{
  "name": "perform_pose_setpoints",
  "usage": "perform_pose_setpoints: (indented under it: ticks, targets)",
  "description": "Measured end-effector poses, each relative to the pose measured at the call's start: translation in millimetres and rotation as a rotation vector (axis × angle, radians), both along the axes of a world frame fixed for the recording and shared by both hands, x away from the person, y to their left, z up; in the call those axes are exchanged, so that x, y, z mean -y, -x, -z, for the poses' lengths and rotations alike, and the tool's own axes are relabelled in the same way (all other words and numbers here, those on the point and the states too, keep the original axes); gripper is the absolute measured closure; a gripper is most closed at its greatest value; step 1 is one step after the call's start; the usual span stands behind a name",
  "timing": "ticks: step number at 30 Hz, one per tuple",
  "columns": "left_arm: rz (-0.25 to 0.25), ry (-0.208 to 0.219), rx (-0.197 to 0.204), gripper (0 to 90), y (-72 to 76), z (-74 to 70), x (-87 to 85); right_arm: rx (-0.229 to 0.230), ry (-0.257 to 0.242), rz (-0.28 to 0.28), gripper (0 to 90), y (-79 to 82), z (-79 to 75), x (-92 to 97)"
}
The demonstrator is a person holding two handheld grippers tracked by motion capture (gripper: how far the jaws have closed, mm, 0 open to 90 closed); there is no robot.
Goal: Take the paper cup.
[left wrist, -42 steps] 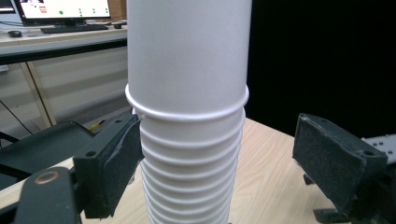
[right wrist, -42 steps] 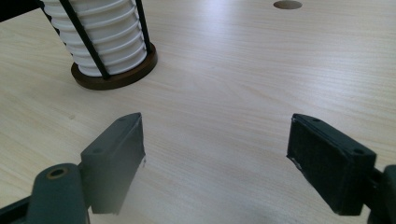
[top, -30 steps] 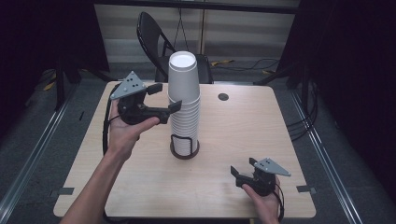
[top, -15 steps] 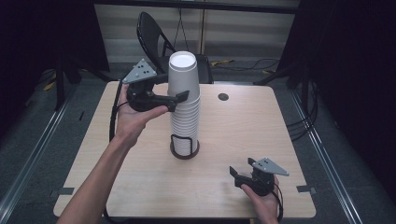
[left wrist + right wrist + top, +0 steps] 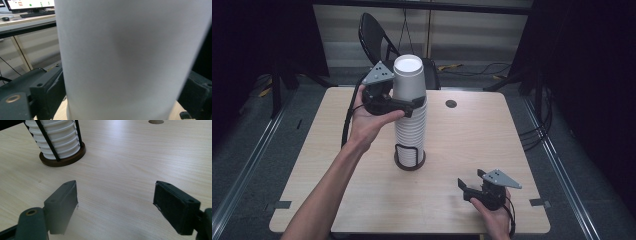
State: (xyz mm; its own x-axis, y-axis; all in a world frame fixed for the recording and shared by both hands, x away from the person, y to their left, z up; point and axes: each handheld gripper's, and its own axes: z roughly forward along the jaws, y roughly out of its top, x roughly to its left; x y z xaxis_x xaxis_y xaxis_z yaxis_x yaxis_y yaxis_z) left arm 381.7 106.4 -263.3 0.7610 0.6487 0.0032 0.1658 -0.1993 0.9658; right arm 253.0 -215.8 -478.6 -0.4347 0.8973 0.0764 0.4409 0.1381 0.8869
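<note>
Left hand-held gripper [image 5: 414, 103] shifted from frame left onto cup stack [image 5: 410, 112] at centre of desk [image 5: 472, 145]; jaws just opened, straddling top cup [image 5: 125, 60], pads not pressing. Right hand-held gripper [image 5: 467, 188] idle, wide open, lower right. Step: reaching for top cup. Next: close, lift straight up.

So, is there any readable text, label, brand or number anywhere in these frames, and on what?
None can be read.
Monitor, top left of the left gripper view: a few marks and green dots on a white screen, too small and blurred to read.
Top cup and the cup stack: plain white, no print visible.
Table: bare wood, no label.
</note>
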Motion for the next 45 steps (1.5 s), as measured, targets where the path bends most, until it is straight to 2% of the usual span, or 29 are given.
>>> perform_pose_setpoints:
  ticks: [6, 14, 21, 26, 38, 45]
  targets:
    - [0.007, -0.016, -0.001, 8.6, -2.0, 1.5, 2.9, -0.002, 0.0, 0.005, 19.1, -0.1, 0.2, 0.8]
    - [0.008, -0.015, -0.005, 10.1, -2.1, 0.1, 3.2, -0.002, 0.005, 0.003, 19.2, -0.2, 0.3, 0.2]
    - [0.004, 0.002, 0.017, 10.1, -0.8, -5.0, 3.6, -0.005, 0.006, -0.001, 19.2, -0.7, 1.1, -1.6]
    - [0.007, -0.005, 0.026, 10.0, -0.5, -7.1, 3.7, -0.003, 0.001, -0.001, 19.2, -0.4, 0.8, -1.1]
    - [0.002, 0.042, 0.065, 10.4, 2.3, -21.6, 1.1, -0.003, 0.001, -0.002, 19.2, -0.5, 1.0, -1.2]
    - [-0.004, 0.054, 0.086, 10.4, 3.1, -26.0, 3.8, -0.006, 0.0, -0.003, 19.2, -0.9, 1.4, -2.7]
